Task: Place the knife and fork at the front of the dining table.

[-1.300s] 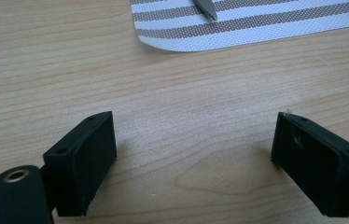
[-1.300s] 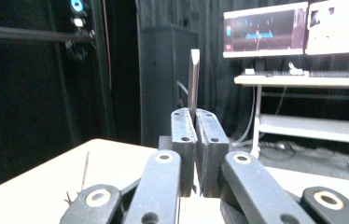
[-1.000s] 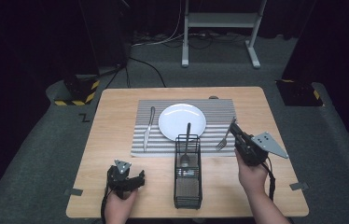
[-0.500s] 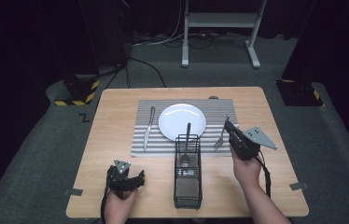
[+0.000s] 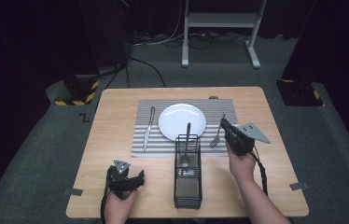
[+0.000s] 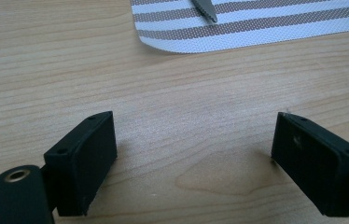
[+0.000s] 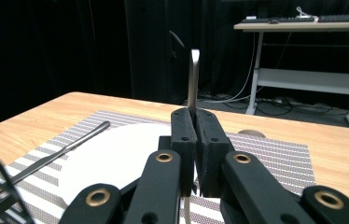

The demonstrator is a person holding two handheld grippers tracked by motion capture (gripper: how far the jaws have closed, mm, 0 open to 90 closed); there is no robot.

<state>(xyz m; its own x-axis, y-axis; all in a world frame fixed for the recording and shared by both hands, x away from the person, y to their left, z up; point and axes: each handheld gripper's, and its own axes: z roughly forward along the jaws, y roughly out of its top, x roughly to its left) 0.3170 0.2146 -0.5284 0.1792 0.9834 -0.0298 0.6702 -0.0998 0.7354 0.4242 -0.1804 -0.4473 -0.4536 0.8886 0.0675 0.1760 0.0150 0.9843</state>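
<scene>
Setting a place: right gripper (image 5: 225, 127) has its fingers (image 7: 184, 140) pinched on a fork (image 5: 217, 135), handle sticking up between them in the right gripper view, tines hanging down over the right edge of the mat (image 5: 140, 140), just right of the plate (image 5: 182, 121). Left gripper (image 5: 137, 179) sits near the worktop (image 5: 116, 107) at near left, fingers (image 6: 86, 161) spread wide, nothing between them. Knife (image 5: 148, 128) lies on the mat left of the plate. Spoon (image 5: 186, 147) stands in the black wire caddy (image 5: 187, 186), near centre, handle leaning toward the plate. Risks, as judgement: grip is on the thin handle only, so the fork could pivot or slip in the fingers if it lands tines first; releasing too high could make it bounce or end up skewed, half off the mat; drifting left could clink the plate rim; the right forearm passes close to the caddy and could nudge it. Writing: a black "Z" mark (image 5: 85, 118) on the floor left of the worktop; no brands or labels readable.
</scene>
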